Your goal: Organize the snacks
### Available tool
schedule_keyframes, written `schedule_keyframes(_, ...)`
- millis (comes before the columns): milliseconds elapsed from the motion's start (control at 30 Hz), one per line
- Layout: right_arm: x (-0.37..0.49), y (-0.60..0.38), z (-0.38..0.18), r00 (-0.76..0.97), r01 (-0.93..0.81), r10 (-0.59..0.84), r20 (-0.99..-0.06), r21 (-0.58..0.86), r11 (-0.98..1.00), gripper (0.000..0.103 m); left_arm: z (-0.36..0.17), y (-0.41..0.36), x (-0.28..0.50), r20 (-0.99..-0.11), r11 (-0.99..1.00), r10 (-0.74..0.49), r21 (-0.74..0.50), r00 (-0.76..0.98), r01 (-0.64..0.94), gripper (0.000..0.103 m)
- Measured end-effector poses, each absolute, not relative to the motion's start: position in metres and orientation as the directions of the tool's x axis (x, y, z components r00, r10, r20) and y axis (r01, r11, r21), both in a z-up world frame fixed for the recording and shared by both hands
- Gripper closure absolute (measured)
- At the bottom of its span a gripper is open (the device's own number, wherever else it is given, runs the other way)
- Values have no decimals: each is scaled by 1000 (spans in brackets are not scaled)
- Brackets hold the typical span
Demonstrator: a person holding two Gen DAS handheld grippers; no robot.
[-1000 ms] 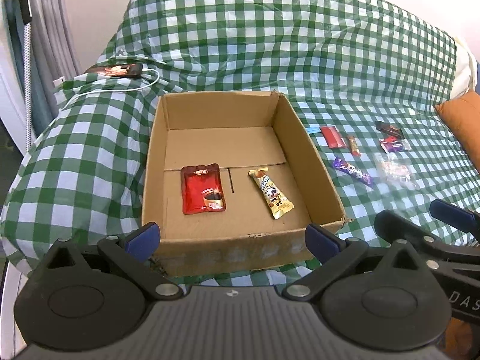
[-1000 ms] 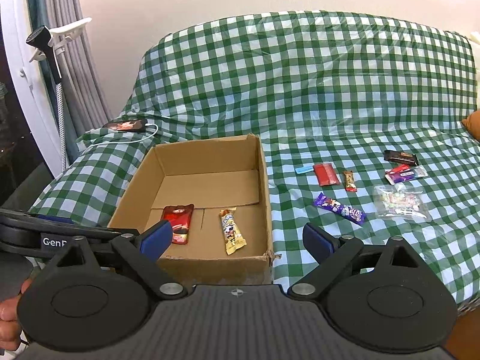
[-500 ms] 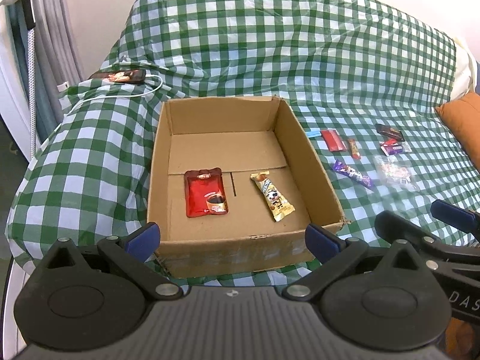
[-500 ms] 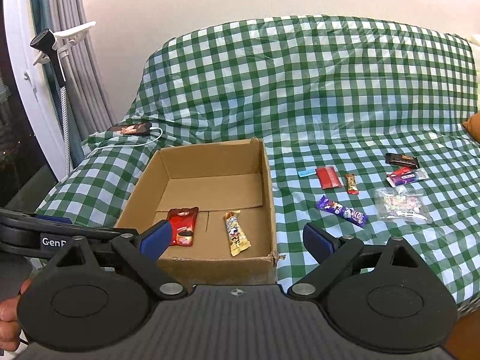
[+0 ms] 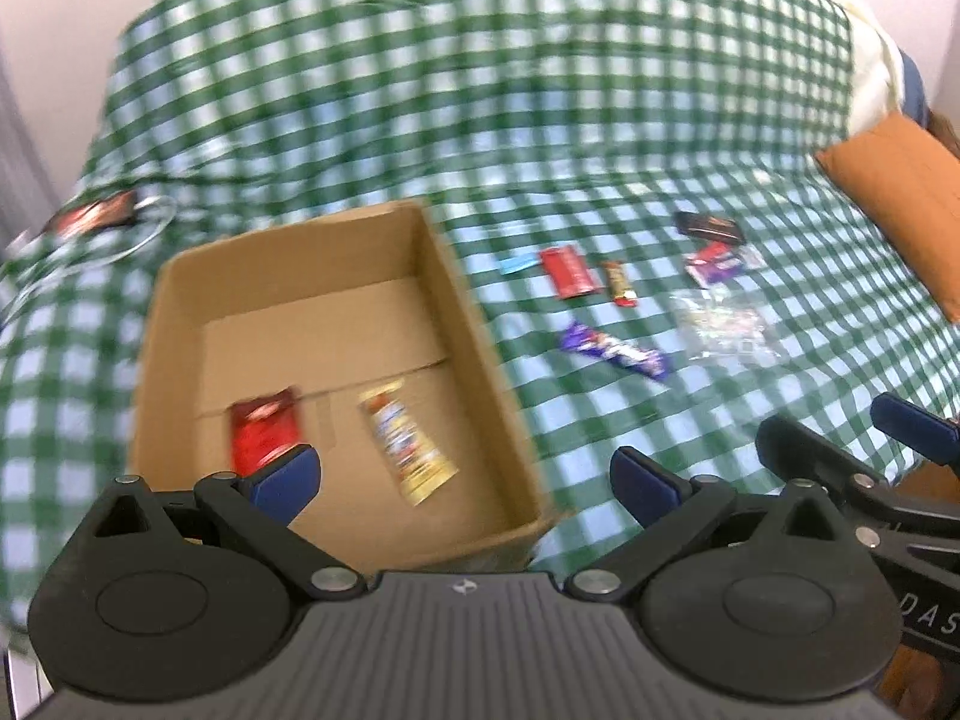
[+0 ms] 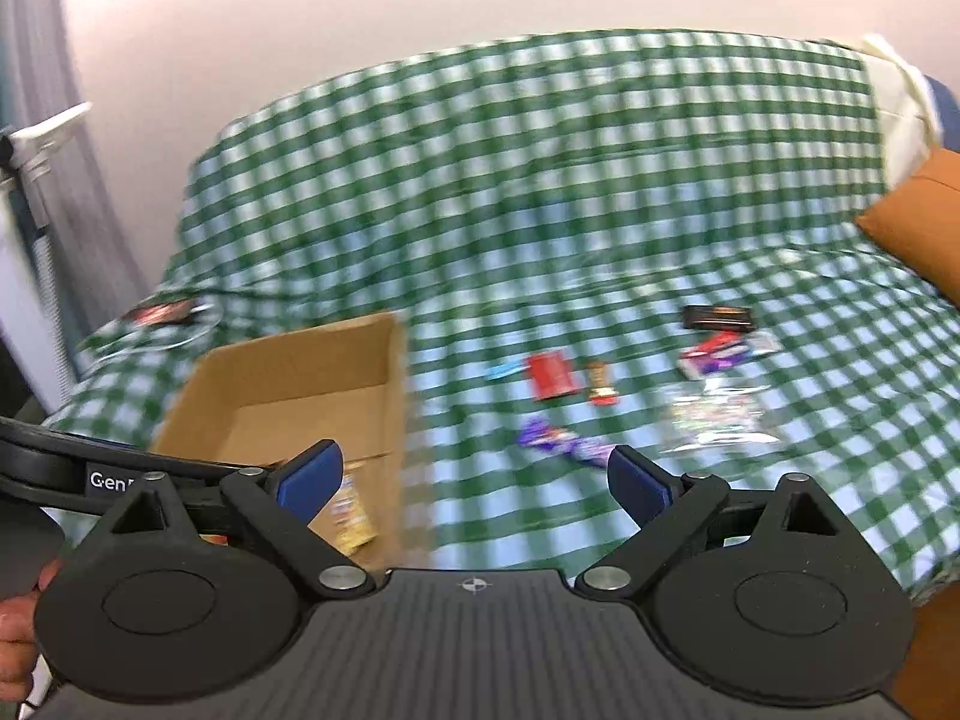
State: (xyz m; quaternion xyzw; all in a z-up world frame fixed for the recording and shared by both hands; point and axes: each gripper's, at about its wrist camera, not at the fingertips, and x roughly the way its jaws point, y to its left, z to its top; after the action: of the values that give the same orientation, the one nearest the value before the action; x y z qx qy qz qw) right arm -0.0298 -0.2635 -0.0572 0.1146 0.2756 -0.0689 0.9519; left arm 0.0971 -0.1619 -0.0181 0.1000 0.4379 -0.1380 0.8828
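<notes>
Left hand-held gripper point(image 5: 465, 483): jaws spread wide, nothing between the blue pads; it sits at the bottom of the left wrist frame over the near end of the cardboard box point(image 5: 480, 354). Right hand-held gripper point(image 6: 474, 477): jaws equally wide, empty, bottom centre of the right wrist frame, above the checkered bed cover point(image 6: 540, 180) just right of the box. Both views are motion-blurred.

Box interior, lower left of the left wrist frame: 2 items on the floor, a red sachet point(image 5: 264, 435) at left and a gold wrapped bar point(image 5: 408, 441) beside it, apart from each other.

On the cover right of the box, centre to right of frame: purple bar point(image 5: 615, 351) nearest; behind it a small blue packet point(image 5: 517, 264), red packet point(image 5: 569, 271) and small brown bar point(image 5: 619, 282) in a row; clear bag of sweets point(image 5: 723, 324) further right; behind that a purple-and-red packet point(image 5: 717, 263) and a dark packet point(image 5: 708, 227).

Orange cushion point(image 5: 900, 198) at right edge. Phone point(image 5: 93, 216) with white cable, upper left.
</notes>
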Motion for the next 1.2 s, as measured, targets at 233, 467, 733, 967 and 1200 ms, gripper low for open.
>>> schedule_keyframes(233,0,-354,-90,800,362,-218,-559,160,918,7,-70,-252,156,-818,930,-231,-27,527,367,0)
schedule_keyframes(467,50,-446,-158,711,528,-351,-609,133,839,7,-162,-318,215,-855,932,-265,-109,446,345,0)
schedule_keyframes(733,116,-518,-258,621,630,-429,-656,92,771,7,-250,-369,271,-874,936,-234,-83,426,343,0)
schedule_keyframes(967,148,-531,-301,638,643,-472,-608,83,762,0,-278,-395,285,-761,948,-185,28,622,316,0)
schedule_keyframes(1200,170,-531,-306,676,614,-460,-576,94,784,0,-292,-391,290,-636,933,-268,16,724,359,0)
